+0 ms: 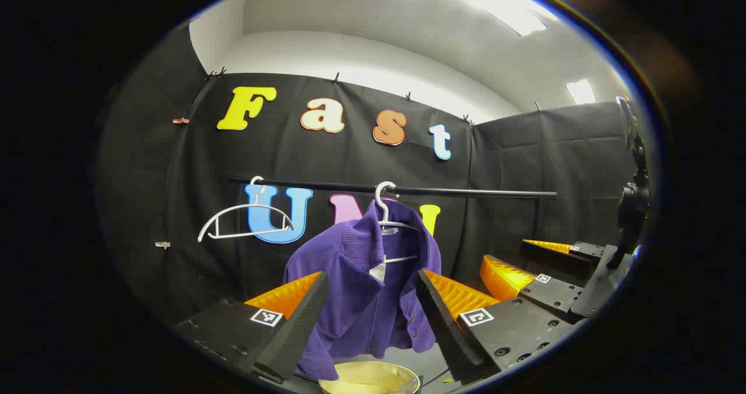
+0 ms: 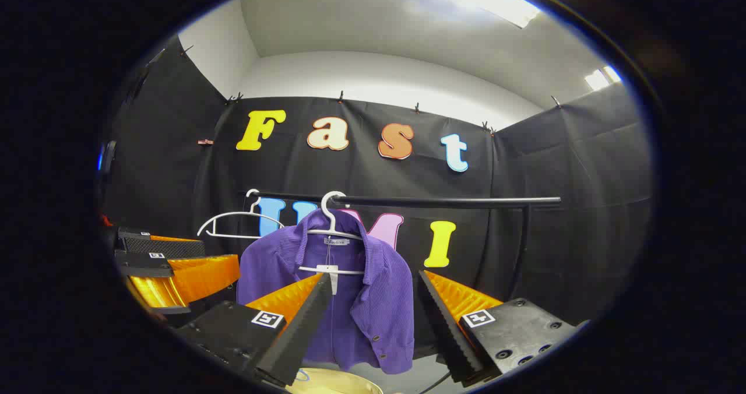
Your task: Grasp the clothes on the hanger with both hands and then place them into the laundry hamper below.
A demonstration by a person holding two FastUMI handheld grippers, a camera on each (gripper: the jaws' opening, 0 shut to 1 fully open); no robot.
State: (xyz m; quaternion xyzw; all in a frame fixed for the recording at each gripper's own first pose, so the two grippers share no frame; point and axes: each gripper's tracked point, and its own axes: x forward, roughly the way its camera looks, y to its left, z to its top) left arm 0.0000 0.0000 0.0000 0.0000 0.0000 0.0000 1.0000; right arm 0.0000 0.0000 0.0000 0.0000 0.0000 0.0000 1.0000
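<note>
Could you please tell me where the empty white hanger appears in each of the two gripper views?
Left gripper view: empty white hanger hangs left of centre on the black rail, left of the purple shirt.
Right gripper view: empty white hanger at left of centre, just left of the purple shirt.
Shared landmark: the black rail.

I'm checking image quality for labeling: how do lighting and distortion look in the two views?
Left gripper view: sharp, ceiling light blown out, fisheye bends the rail, purple shirt evenly lit. Right gripper view: similar ceiling glare, curved walls, shirt and empty hanger crisp.
</note>
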